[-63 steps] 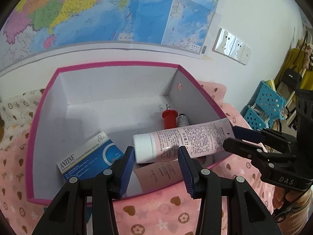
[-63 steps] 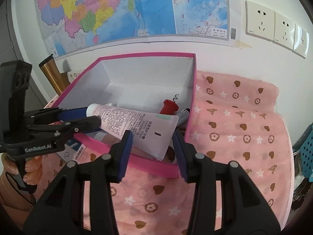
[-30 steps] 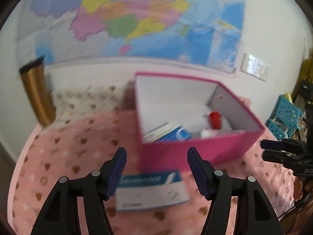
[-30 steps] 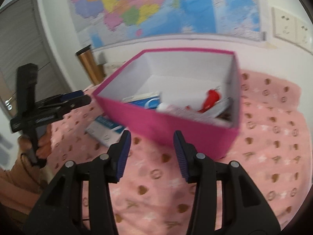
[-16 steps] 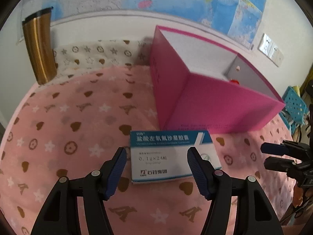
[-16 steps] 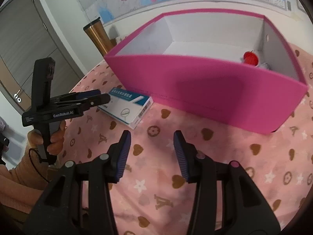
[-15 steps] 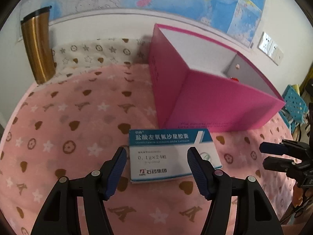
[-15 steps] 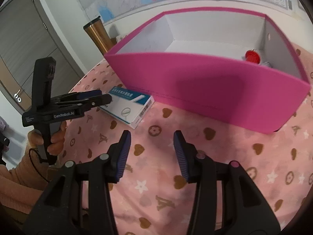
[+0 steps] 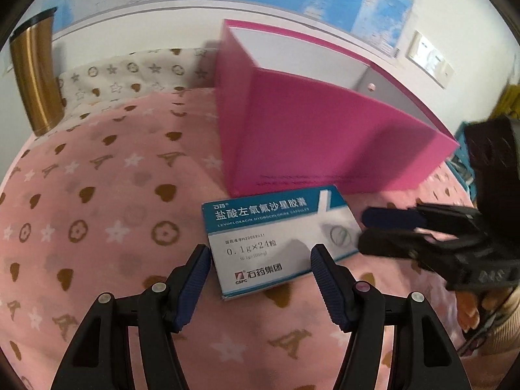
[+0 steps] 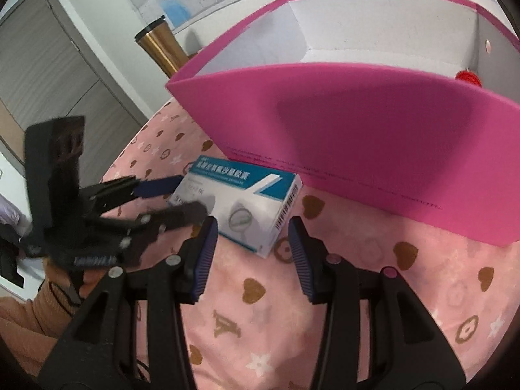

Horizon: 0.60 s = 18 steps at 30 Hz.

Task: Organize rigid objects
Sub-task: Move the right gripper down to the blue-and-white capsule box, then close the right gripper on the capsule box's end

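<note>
both grippers close in on the last box

on the pink cloth, just in front of the pink bin and touching its near wall or nearly so, lies a blue-and-white medicine box. the left gripper hovers with jaws partly open, straddling the box's near end, gripping nothing. the right gripper points at the box's barcode end, also partly open and empty. the step in hand looks like the approach to pick up this box. next, one gripper would need to lower, pinch the box across its width, and lift it over the bin wall.
</note>
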Each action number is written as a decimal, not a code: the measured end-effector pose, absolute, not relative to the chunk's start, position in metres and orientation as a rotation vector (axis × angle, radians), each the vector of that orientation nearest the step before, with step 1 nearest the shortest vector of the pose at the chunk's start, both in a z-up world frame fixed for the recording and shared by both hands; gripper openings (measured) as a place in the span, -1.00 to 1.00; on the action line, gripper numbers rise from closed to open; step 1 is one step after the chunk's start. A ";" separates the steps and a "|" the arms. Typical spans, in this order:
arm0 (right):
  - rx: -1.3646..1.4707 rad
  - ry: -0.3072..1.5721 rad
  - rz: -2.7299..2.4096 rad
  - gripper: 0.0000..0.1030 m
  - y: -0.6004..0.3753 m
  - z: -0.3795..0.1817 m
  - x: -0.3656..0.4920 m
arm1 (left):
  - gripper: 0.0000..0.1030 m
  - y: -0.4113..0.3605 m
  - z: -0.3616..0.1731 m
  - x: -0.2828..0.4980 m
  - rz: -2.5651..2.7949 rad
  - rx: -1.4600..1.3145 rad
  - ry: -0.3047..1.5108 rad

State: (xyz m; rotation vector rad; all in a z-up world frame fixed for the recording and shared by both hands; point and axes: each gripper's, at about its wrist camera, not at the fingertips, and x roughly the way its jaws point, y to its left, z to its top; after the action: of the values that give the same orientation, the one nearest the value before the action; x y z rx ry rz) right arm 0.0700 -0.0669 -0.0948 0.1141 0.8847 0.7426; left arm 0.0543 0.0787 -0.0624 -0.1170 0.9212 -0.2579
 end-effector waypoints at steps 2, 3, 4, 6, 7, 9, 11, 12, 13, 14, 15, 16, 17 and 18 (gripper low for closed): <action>0.118 0.893 0.727 -0.08 -0.070 -0.098 0.073 | 0.25 0.074 -0.063 0.051 -0.274 -0.115 0.922; 0.122 0.896 0.722 -0.08 -0.071 -0.098 0.075 | 0.25 0.070 -0.062 0.049 -0.281 -0.112 0.920; 0.128 0.897 0.715 -0.08 -0.074 -0.098 0.076 | 0.25 0.067 -0.062 0.048 -0.287 -0.109 0.918; 0.135 0.897 0.709 -0.08 -0.077 -0.098 0.077 | 0.25 0.062 -0.061 0.046 -0.293 -0.105 0.918; 0.137 0.895 0.706 -0.08 -0.078 -0.098 0.078 | 0.25 0.060 -0.061 0.045 -0.290 -0.104 0.917; 0.142 0.897 0.705 -0.08 -0.079 -0.098 0.078 | 0.24 0.056 -0.060 0.044 -0.276 -0.098 0.913; 0.142 0.897 0.704 -0.08 -0.080 -0.100 0.079 | 0.21 0.054 -0.058 0.043 -0.265 -0.091 0.909; 0.144 0.899 0.702 -0.08 -0.080 -0.101 0.079 | 0.19 0.053 -0.057 0.043 -0.262 -0.092 0.908; 0.144 0.899 0.701 -0.08 -0.080 -0.101 0.079 | 0.14 0.054 -0.058 0.045 -0.257 -0.091 0.907; 0.147 0.899 0.701 -0.08 -0.080 -0.101 0.079 | 0.11 0.054 -0.058 0.046 -0.253 -0.090 0.907; 0.152 0.899 0.700 -0.08 -0.081 -0.101 0.079 | 0.07 0.055 -0.058 0.047 -0.253 -0.093 0.908; 0.159 0.899 0.699 -0.08 -0.082 -0.102 0.080 | 0.04 0.056 -0.058 0.047 -0.254 -0.097 0.909; 0.164 0.899 0.697 -0.08 -0.083 -0.102 0.081 | 0.02 0.056 -0.058 0.047 -0.252 -0.098 0.910; 0.170 0.901 0.695 -0.08 -0.084 -0.103 0.082 | -0.01 0.056 -0.058 0.047 -0.251 -0.098 0.910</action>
State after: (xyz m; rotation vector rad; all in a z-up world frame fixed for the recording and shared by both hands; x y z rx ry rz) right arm 0.0824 -0.0838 -0.1029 0.1704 0.9009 0.6945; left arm 0.0465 0.0556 -0.0580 -0.0975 0.9102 -0.2506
